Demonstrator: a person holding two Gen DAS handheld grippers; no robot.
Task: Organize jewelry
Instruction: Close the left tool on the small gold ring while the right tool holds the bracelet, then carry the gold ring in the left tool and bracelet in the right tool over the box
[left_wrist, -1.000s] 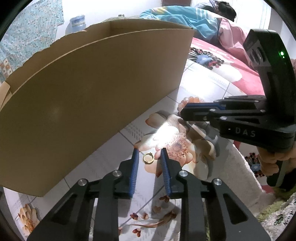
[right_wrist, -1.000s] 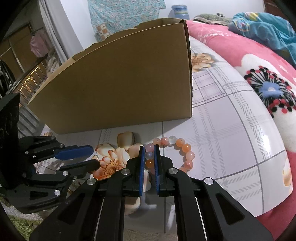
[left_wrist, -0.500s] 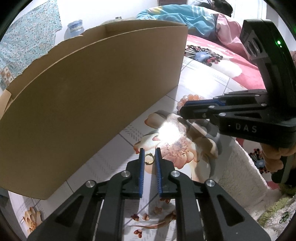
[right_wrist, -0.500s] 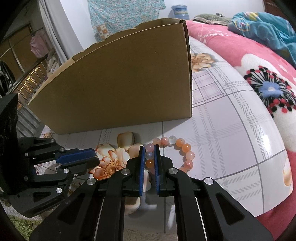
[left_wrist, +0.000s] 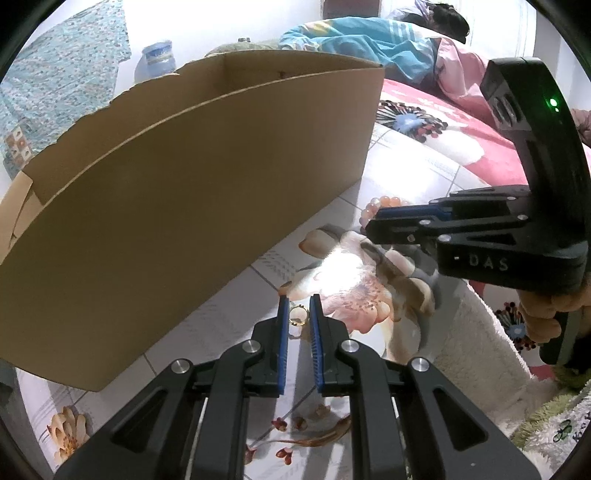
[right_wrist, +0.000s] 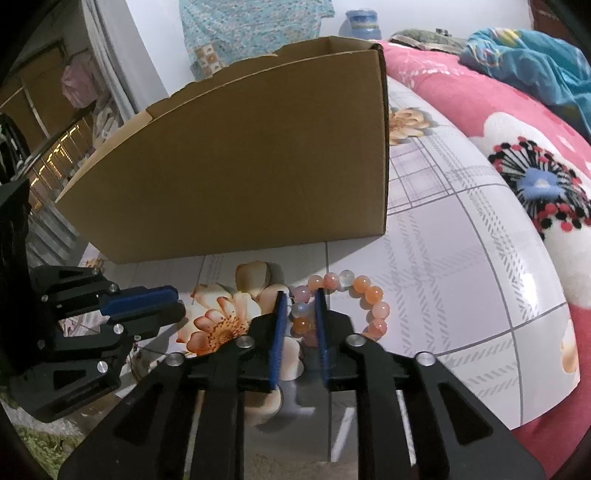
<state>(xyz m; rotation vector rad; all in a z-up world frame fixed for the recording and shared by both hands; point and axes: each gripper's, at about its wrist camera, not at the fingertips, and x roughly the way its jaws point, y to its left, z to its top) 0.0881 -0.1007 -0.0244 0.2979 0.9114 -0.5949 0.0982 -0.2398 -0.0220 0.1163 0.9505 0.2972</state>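
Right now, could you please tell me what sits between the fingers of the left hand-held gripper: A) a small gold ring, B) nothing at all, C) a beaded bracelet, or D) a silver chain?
A: the left hand-held gripper has its blue pads on either side of a small gold ring on the floral tabletop; the bracelet is at the right hand-held gripper.

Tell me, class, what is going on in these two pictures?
A person holds a gripper in each hand over a flowered tabletop, in front of a cardboard box. The left gripper has its fingers closed around a small gold ring. The right gripper is clamped on a peach bead bracelet. Both pieces are at table level, and neither is in the box yet.
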